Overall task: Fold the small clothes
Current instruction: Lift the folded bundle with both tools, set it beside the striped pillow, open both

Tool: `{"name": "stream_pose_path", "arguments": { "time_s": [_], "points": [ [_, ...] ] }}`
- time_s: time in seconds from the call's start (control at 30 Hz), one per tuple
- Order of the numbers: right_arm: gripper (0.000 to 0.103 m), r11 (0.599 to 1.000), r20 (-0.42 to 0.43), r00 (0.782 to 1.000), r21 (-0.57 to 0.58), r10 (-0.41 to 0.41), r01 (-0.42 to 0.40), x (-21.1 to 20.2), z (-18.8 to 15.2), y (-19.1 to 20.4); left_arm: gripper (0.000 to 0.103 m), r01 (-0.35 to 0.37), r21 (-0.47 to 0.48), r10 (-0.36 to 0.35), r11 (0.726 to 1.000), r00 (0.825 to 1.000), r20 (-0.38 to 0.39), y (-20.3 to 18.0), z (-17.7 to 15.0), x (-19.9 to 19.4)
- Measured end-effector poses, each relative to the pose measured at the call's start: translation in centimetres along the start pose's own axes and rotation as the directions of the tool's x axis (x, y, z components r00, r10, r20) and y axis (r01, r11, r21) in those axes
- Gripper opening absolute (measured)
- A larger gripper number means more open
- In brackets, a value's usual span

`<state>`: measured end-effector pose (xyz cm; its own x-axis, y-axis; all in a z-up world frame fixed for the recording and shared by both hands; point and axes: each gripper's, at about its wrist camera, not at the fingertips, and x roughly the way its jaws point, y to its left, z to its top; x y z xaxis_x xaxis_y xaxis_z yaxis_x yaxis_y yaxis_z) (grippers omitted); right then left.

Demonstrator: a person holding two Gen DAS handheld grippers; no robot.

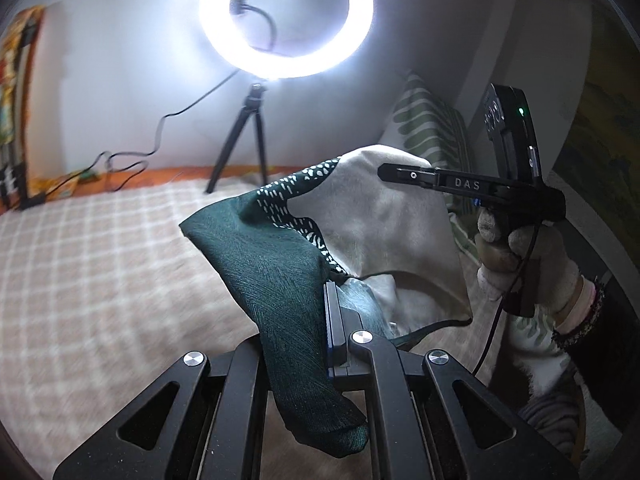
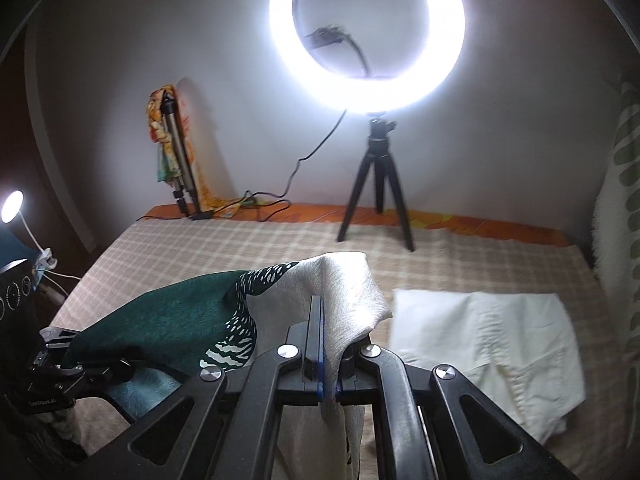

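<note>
1. Work surface: a bed (image 2: 168, 248) covered with a checked blanket, with a lit ring light (image 2: 366, 36) on a small tripod (image 2: 378, 184) standing at its far edge by the wall.

2. Item in hand: a small garment (image 1: 276, 264), part dark green and part cream with a white-flecked band where the two meet. It is lifted clear of the bed and hangs between the two tools, sagging in the middle.

3. Left tool (image 1: 334, 320): its jaws are pressed together on the green part of the garment, and cloth drapes down over the tool's frame in the left wrist view.

4. Right tool (image 2: 322, 344): its jaws are pressed together on a fold of the cream part, with the cloth running down between them. In the left wrist view the same tool (image 1: 404, 174) shows from the side, carried by a gloved hand (image 1: 516, 256).

5. Work done: a white garment (image 2: 484, 340) lies on the bed, to the right in the right wrist view, flat and squared off. It appears to be folded already and set aside, though motion blur softens its edges.

6. Work outstanding: the green and cream garment shows no fold line yet; it is bunched and airborne. By this evidence it is at the start of its handling, and needs to be spread on the blanket, folded and placed.

7. Other clothes: whether more pieces wait cannot be told. A striped cushion (image 1: 428, 128) stands at the right edge of the bed.
</note>
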<state>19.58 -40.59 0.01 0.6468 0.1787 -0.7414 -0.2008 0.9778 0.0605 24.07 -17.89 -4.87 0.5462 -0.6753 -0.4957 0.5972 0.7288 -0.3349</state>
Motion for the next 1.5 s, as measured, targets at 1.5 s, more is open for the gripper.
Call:
{"name": "stream_pose_path", "arguments": {
  "time_s": [1.5],
  "points": [
    [0.024, 0.922, -0.217, 0.912, 0.1, -0.348, 0.375, 5.5, -2.5, -27.0, 0.036, 0.062, -0.018, -0.064, 0.998, 0.979, -0.192, -7.4, -0.4, 17.6]
  ]
}}
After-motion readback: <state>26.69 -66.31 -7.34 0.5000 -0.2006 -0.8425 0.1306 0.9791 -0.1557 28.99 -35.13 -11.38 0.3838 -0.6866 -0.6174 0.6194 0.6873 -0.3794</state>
